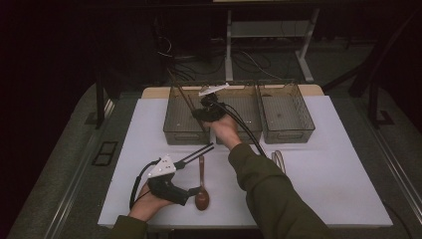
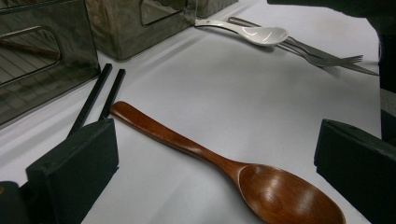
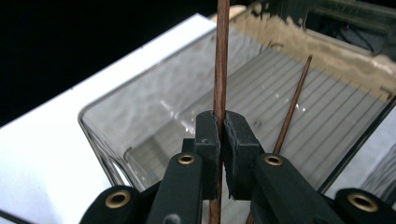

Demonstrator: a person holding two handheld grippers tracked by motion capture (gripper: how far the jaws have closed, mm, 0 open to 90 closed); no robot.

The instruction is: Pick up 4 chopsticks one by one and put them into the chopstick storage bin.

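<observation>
**A:** What are you holding?

**B:** My right gripper [image 3: 219, 140] has its fingers squeezed tight on a wooden chopstick [image 3: 221, 60]. It sticks up almost straight over the left bin [image 1: 171, 130], at about 11 o'clock on the bench [image 1: 338, 174]. Another chopstick [image 3: 292, 105] already leans inside that bin.

**A:** And your other one?

**B:** My left gripper [image 1: 199, 151] has its fingers wide apart and holds nothing. It waits near 7 o'clock, right by the brown wooden spoon [image 2: 224, 163] and two black chopsticks [image 2: 100, 95].

**A:** What could go wrong?

**B:** I pinch the stick at one small spot, so I think it could spin or slide. If I let go this high, it might bounce off the rim and roll away. It could also bump the leaning stick. My right sleeve [image 1: 268, 189] might knock the white spoon [image 2: 254, 31] and the fork [image 2: 322, 56].

**A:** Any words to read?

**B:** No. I see no labels or writing anywhere.
</observation>
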